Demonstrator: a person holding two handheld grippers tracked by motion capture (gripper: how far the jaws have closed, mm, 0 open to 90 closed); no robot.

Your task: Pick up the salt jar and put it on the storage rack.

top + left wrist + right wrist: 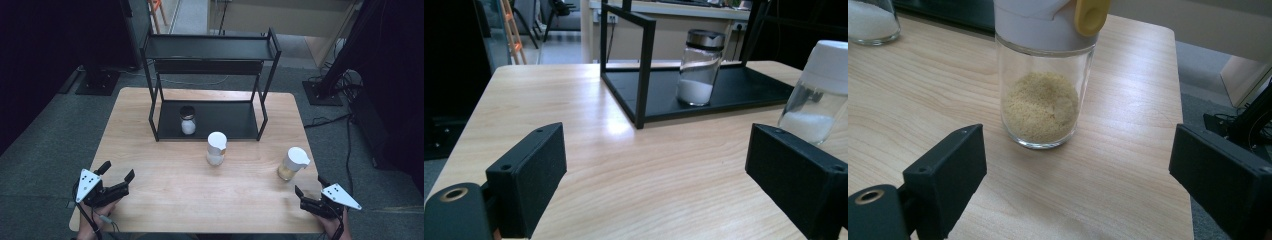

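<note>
The right gripper (311, 195) rests at the near right corner of the table (150, 170) with its fingers (945, 175) released and wide apart, holding nothing, and the jar of yellow grains (1044, 95) stands upright just ahead of it, near the table's right edge. The left gripper (118, 172) sits at the near left corner, its fingers (526, 182) likewise spread and empty, pointing toward the white-capped jar (216, 148) that stands mid-table, just in front of the black rack (210, 47). A third jar with a dark lid (188, 120) already stands on the rack's lower shelf, so the likely work is moving the remaining jars onto the rack. The main risk lies with the grain jar: its glass is smooth and round, its cap is wider than the body and carries a yellow tab (1091, 14) (probably a flip spout), so a grasp taken high on the cap could pop it open or slip off, while a push from one finger arriving before the other could topple the jar toward the nearby edge. Closing low and off-centre could let it spin out sideways. Carried to the rack, either jar could clip the rack's front post (644, 70) or knock the dark-lidded jar if set down too close beside it. The two hands could also cross if both head for the shelf together.
</note>
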